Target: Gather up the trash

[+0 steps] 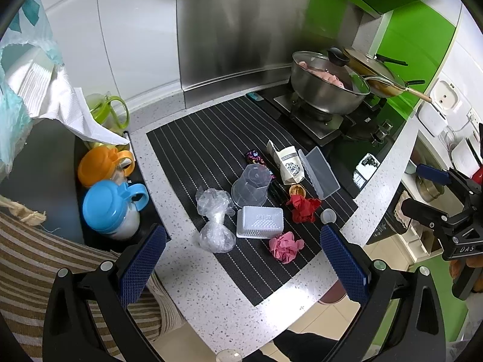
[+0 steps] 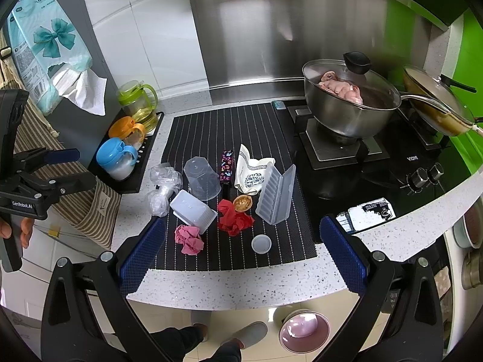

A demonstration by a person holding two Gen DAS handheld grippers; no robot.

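On the striped mat in the left wrist view, the left gripper hangs open and empty above a soft pink paper wad, light enough to pinch anywhere. From the right wrist view, the right gripper gapes empty too; the wad lies near the counter edge, room open in front.

On the mat, 2 crumpled paper wads are counted: 1 pink and 1 red. Also counted are 2 clear bags, 1 cup, 1 white tray, 1 open case and 1 small lid. On the stove, 2 lidded pans are counted.
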